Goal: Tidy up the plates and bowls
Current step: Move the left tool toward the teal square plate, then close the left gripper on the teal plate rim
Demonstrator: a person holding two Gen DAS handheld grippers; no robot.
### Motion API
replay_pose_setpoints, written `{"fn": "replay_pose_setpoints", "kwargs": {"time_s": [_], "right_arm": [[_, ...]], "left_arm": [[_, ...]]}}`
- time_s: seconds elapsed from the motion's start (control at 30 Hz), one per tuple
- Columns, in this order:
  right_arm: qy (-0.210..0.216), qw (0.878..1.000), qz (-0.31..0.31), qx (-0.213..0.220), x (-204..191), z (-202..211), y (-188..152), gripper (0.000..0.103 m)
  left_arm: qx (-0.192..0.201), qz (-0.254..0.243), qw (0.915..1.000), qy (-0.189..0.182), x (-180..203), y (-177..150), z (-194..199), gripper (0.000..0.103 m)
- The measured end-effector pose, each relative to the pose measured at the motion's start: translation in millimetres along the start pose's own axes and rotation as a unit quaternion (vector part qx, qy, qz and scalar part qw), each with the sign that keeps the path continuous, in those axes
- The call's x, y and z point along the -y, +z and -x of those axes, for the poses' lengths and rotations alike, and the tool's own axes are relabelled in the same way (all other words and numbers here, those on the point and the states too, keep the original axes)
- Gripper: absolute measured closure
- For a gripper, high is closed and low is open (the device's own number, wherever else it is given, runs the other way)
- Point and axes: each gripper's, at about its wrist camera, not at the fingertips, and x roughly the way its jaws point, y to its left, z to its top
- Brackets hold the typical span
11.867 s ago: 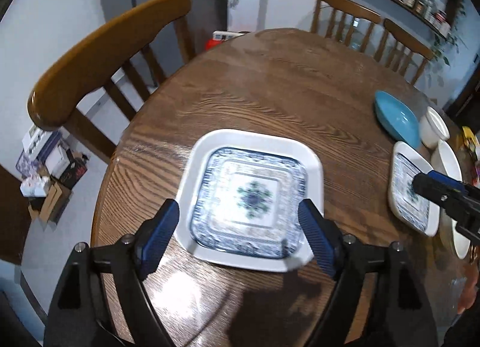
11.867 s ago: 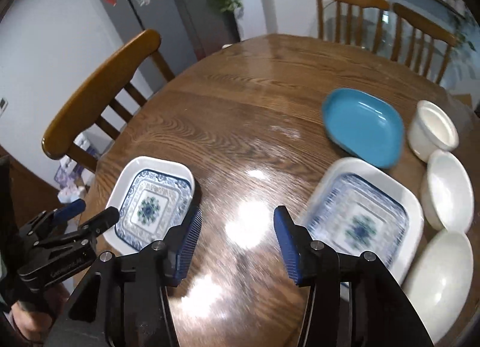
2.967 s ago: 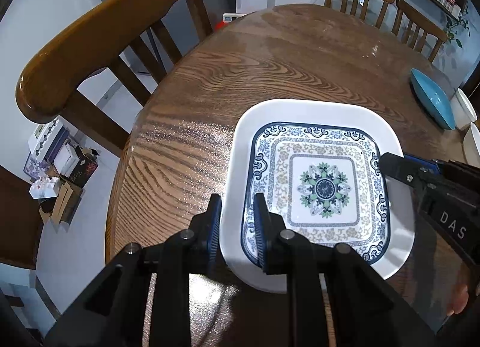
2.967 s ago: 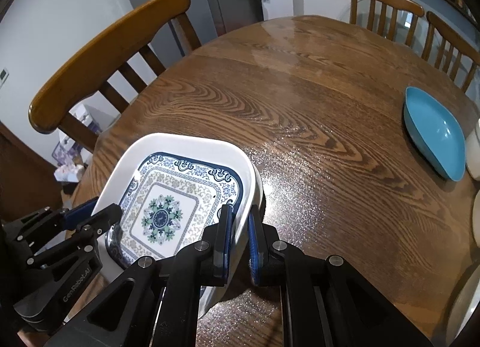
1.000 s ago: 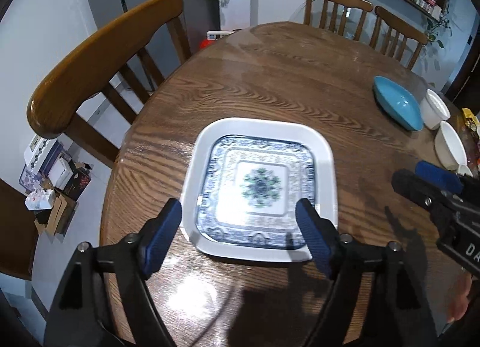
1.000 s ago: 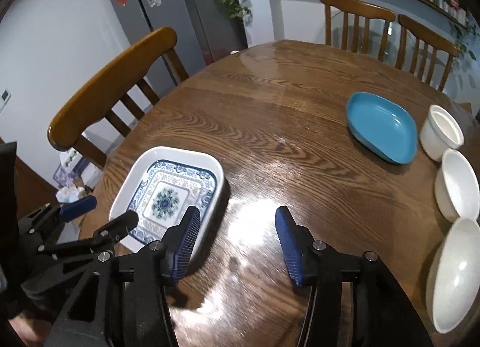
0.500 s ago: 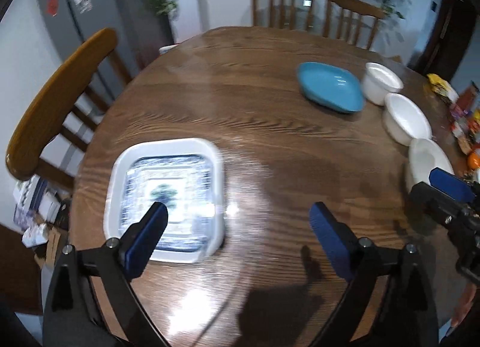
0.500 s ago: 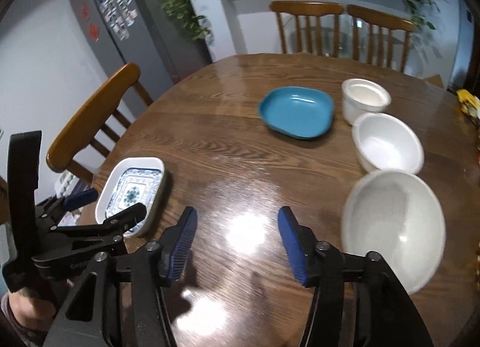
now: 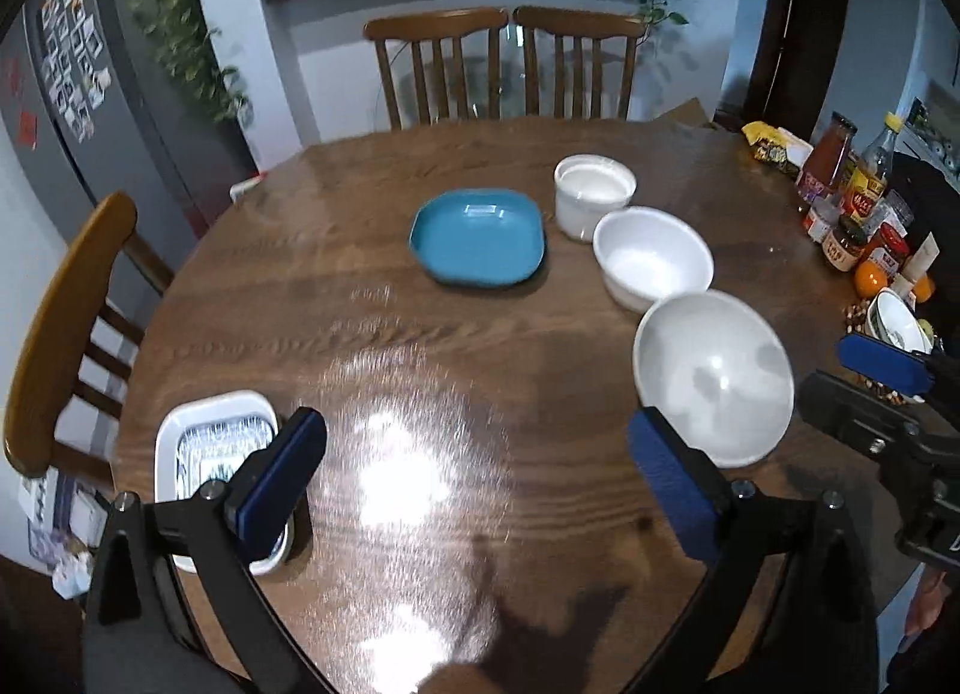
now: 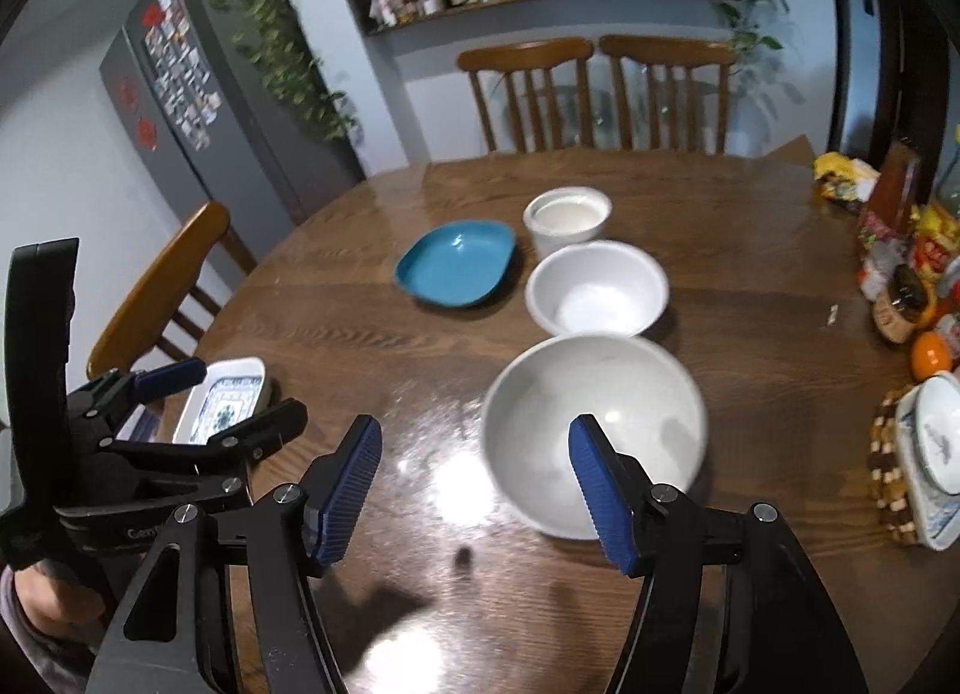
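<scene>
— While both tools hang over the counter (image 9: 456, 346), what are they doing?

— The left tool (image 9: 474, 472) is opening wide. Nothing is between its blue pads, just bare wood. The right tool (image 10: 474, 490) is opening too, and it holds nothing. Its right pad sits in front of the big bowl (image 10: 594, 424), but I can't tell if it touches.

— Where are the plates?

— The patterned plates (image 9: 210, 448) sit at the near left edge of the counter, partly hidden by the left tool's pad. From the right tool's camera you see them (image 10: 225, 403) just past the left tool (image 10: 219, 406). The blue plate (image 9: 478, 244) is near the middle, a bit to the far side.

— And the bowls?

— Three white ones stand in a line on the right. The cup (image 9: 594, 196) is farthest, just right of the blue plate. Next comes the mid bowl (image 9: 653, 259), touching the cup or very close. The big bowl (image 9: 714, 376) is nearest, close by the mid bowl.

— Anything else?

— Jars and bottles (image 9: 852, 196) stand at the far right edge. Two chairs (image 9: 504, 70) stand at the far side, and another chair (image 9: 66, 322) is on the left.
</scene>
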Motion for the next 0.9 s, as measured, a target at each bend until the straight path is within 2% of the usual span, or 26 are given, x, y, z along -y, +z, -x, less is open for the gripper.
{"fn": "replay_pose_setpoints", "kwargs": {"time_s": [0.17,0.33,0.43,0.57,0.67,0.73,0.83,0.9], "right_arm": [[-0.018,1.000,0.007,0.022,13,18,15,0.037],[-0.035,0.998,0.015,0.041,21,24,35,0.037],[-0.037,0.998,0.014,0.042,26,19,43,0.037],[-0.025,0.999,0.005,0.028,31,4,41,0.037],[-0.025,1.000,0.001,0.008,34,-12,35,0.037],[-0.025,1.000,-0.002,-0.005,36,-22,32,0.037],[-0.023,0.999,-0.005,-0.026,39,-37,28,0.037],[-0.026,0.999,-0.005,-0.034,40,-44,26,0.037]], "left_arm": [[0.026,-0.012,0.9993,0.022,0,25,1,0.002],[0.032,0.005,0.9986,0.041,-21,63,-24,0.002],[0.019,0.028,0.9975,0.063,-41,82,-49,0.002],[-0.020,0.047,0.9961,0.072,-64,95,-100,0.006],[-0.060,0.068,0.9945,0.054,-74,96,-141,0.018],[-0.083,0.075,0.9921,0.057,-76,96,-167,0.033],[-0.107,0.080,0.9894,0.057,-76,98,-197,0.047],[-0.123,0.083,0.9873,0.057,-75,97,-213,0.064]]}}
